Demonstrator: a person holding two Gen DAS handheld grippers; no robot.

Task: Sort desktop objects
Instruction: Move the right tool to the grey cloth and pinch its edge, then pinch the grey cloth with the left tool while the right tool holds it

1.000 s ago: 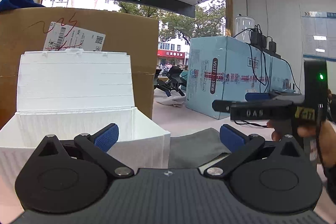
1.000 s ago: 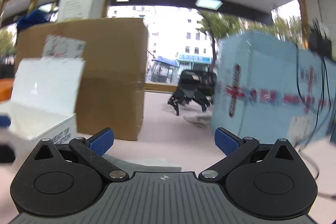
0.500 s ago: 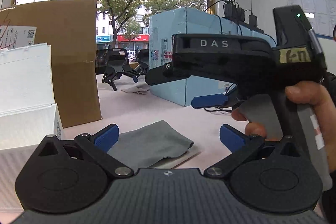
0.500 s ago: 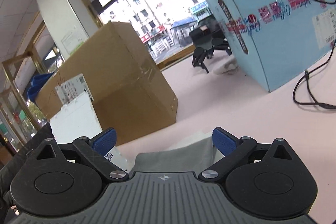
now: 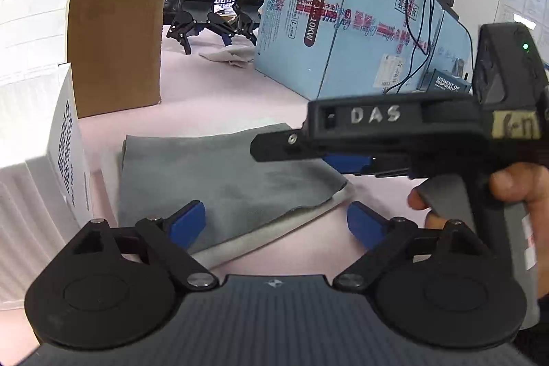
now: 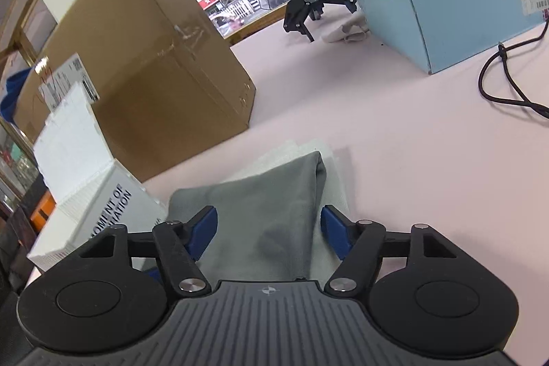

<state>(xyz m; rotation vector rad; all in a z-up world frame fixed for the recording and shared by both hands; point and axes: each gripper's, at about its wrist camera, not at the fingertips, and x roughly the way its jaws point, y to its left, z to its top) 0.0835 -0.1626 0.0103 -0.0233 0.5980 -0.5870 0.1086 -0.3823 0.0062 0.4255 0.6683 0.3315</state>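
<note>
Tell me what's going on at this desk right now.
A person holds a gripper in each hand over a pink desk. Both the left gripper and the right gripper are open above a folded grey cloth, beside an open white box. Nothing is grasped yet.

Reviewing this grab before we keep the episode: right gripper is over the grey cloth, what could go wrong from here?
1. The grey cloth lies on a white folded sheet; closing the open right gripper might pinch both layers.
2. The left gripper is open over the same cloth's near edge, so the two tools may collide or tug against each other.
3. The white storage box sits right beside the cloth; the right gripper's left finger could knock it.
</note>
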